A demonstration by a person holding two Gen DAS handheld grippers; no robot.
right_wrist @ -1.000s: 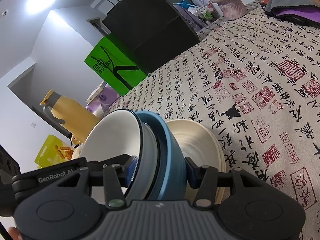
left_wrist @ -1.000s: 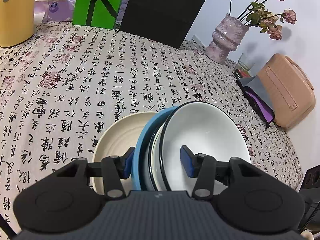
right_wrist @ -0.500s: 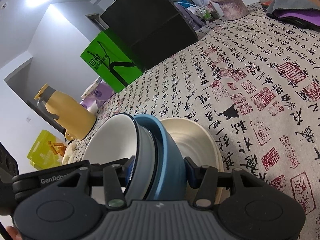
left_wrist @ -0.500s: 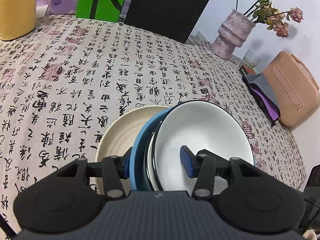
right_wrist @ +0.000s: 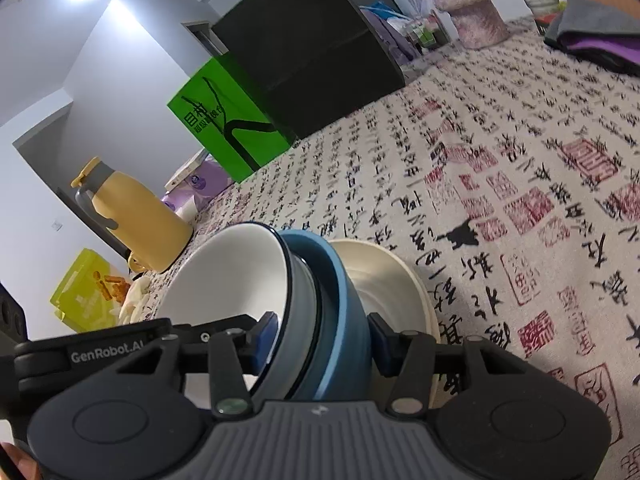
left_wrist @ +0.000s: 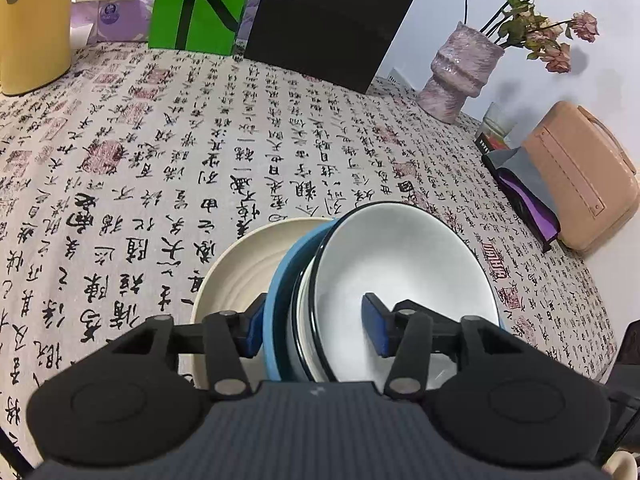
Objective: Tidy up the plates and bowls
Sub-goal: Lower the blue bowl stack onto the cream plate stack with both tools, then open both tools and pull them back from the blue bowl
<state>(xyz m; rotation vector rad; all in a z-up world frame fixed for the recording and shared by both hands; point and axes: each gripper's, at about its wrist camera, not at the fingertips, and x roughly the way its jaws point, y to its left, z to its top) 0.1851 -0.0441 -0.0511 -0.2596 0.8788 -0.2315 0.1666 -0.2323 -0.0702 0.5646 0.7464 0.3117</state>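
A white bowl with a dark rim sits nested in a blue bowl, and both rest tilted over a cream plate on the calligraphy tablecloth. My left gripper is shut on the stacked bowls' rim, one finger inside the white bowl, one outside the blue. My right gripper is shut on the opposite side of the same stack: white bowl, blue bowl, cream plate beyond.
A yellow jug, a green bag and a black bag stand at the back. A pink vase of flowers, a glass, a folded cloth and a tan case are at the right.
Both grippers and the bowl stack have shifted slightly lower and forward over the cream plate. The grip on the bowls is the same.
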